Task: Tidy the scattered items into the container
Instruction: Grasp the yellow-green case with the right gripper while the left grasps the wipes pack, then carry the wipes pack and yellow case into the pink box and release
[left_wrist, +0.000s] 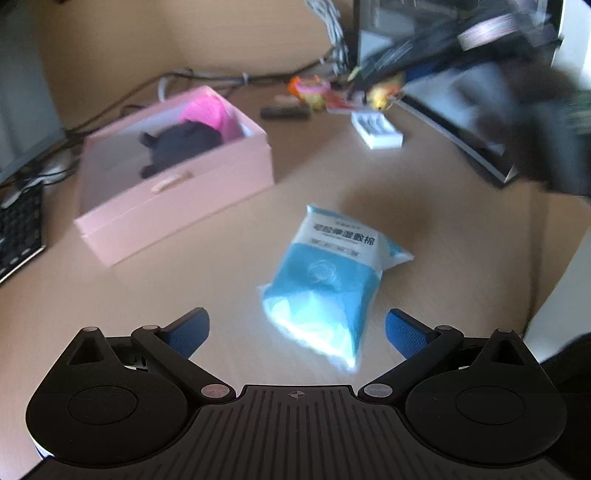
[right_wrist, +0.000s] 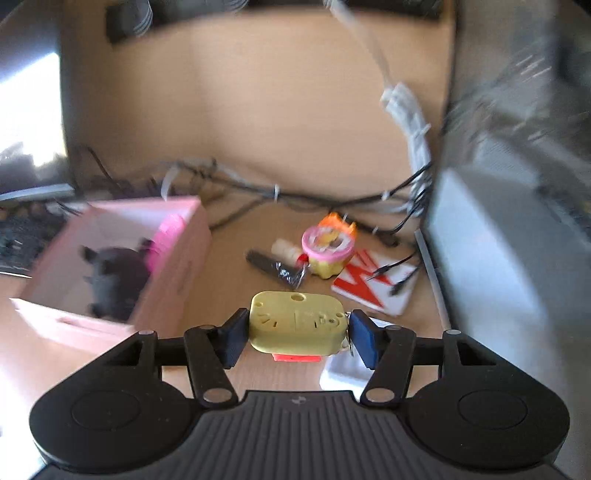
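Box (right_wrist: 110, 258) sits far left on the desk (left_wrist: 207, 280), pink, open top, already holding a dark soft item (right_wrist: 114, 280) and a pink item (right_wrist: 166, 236) at its far end. W/ room left at the near end, that's prob the spot to drop into.

Next over, left gripper (left_wrist: 297, 332): jaws wide apart, nothing in them. Blue pack (left_wrist: 328, 280) lies flat on the desk just ahead, its near end between the two pads but untouched. To grab it well: go lower, straddle the pack across its narrow width, close gently since it looks soft and will squash.

Centre, right gripper (right_wrist: 297, 332): pads pressing both ends of a yellow block (right_wrist: 297, 325), partly closed around it, grip looks square. A red bit shows under the block; can't tell if it's part of it. Box is to its left, near. Step in hand, I'd judge: carry block left, clear the box wall, release over the free near end, not on the wall edge.

Further right, not yet tidied: dark stick (right_wrist: 273, 267), pink-ringed toy (right_wrist: 328, 251), red-white card (right_wrist: 373, 284), white tray (left_wrist: 376, 129). Cables (right_wrist: 258, 192) run behind; keep clear of them.
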